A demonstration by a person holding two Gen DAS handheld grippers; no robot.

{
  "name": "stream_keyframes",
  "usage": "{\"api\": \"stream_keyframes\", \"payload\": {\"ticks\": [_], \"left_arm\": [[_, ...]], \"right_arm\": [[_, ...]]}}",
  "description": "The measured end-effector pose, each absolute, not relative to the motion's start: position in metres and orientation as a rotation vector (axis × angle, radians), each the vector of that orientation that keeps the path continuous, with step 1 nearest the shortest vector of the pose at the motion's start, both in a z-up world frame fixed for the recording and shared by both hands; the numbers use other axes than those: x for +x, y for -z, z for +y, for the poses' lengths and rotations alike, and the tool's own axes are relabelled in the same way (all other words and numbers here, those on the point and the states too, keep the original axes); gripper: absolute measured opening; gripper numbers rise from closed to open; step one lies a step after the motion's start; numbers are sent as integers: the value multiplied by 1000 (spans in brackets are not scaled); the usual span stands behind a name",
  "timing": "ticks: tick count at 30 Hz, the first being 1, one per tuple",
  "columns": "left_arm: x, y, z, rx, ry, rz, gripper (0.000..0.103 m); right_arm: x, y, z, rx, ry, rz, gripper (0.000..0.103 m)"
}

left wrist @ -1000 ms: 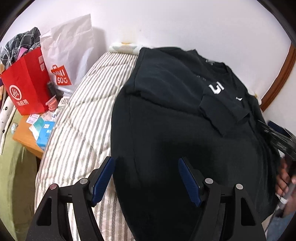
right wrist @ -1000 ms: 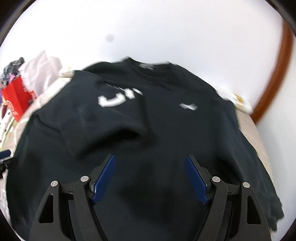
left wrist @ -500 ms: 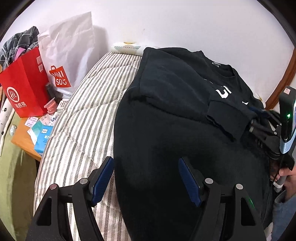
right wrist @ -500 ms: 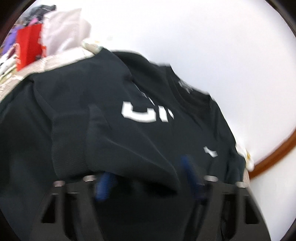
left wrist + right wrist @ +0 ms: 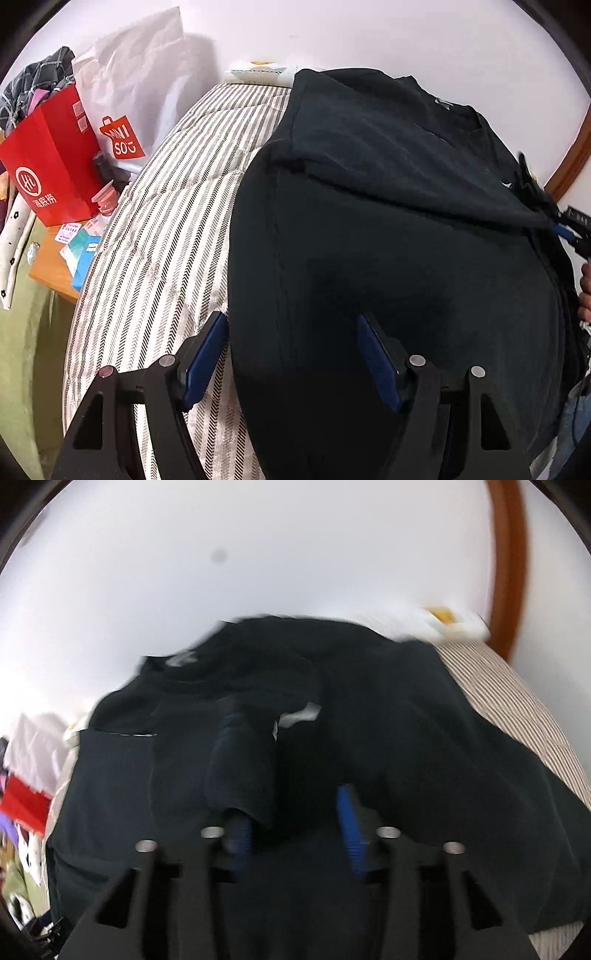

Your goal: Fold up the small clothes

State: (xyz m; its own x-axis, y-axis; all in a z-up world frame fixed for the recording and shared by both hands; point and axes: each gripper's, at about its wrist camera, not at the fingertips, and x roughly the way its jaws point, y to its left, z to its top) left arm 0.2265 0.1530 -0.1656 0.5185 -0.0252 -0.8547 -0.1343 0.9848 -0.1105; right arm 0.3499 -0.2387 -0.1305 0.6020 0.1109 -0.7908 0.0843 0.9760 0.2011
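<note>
From the left wrist view, the black sweatshirt (image 5: pixel 388 258) lies spread on the striped bed (image 5: pixel 159 236), soft knit over a quilted cover, one sleeve (image 5: pixel 406 173) drawn slantwise across the chest. The left gripper (image 5: pixel 291 362) hangs over the hem with its blue pads well apart, clamping nothing. At the far edge the right gripper (image 5: pixel 565 230) meets the sleeve's cuff. A red paper bag (image 5: pixel 48 166) and a white shopping bag (image 5: pixel 136 88) stand beside the bed. In the blurred right wrist view, the ribbed cuff (image 5: pixel 240 760) drapes over one pad of the right gripper (image 5: pixel 295 830), whose jaws have just been opening; whether it is pinched, I cannot tell. The sleeve fold looks in hand; next comes laying it flat.
</note>
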Motion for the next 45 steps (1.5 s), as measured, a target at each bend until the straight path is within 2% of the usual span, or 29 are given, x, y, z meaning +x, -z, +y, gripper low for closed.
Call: {"api": "stream_keyframes", "payload": {"ticks": [7, 13, 20, 25, 27, 29, 31, 32, 36, 39, 45], "left_arm": [[210, 163, 146, -163, -45, 1039, 70], [174, 164, 136, -137, -25, 1037, 70], [123, 162, 123, -142, 34, 1008, 69], [95, 165, 115, -144, 37, 961, 58], [92, 165, 111, -129, 25, 950, 43], [89, 165, 109, -138, 24, 943, 36], [88, 165, 109, -126, 16, 936, 26], [86, 164, 108, -116, 10, 930, 17], [79, 161, 112, -142, 2, 932, 12], [71, 160, 114, -148, -1, 926, 11], [51, 159, 118, -166, 3, 928, 11]], "right_arm": [[312, 130, -260, 127, -1, 952, 55], [241, 129, -290, 33, 42, 955, 56], [151, 151, -328, 73, 43, 1001, 57], [106, 164, -331, 140, -7, 1005, 57], [94, 169, -330, 165, -24, 1014, 57], [87, 172, -329, 166, -24, 1006, 57], [82, 173, -328, 173, -29, 986, 51], [79, 174, -328, 179, -29, 971, 43], [73, 170, -329, 173, -23, 935, 15], [69, 165, -332, 184, -39, 928, 11], [58, 163, -328, 173, -42, 929, 10]]}}
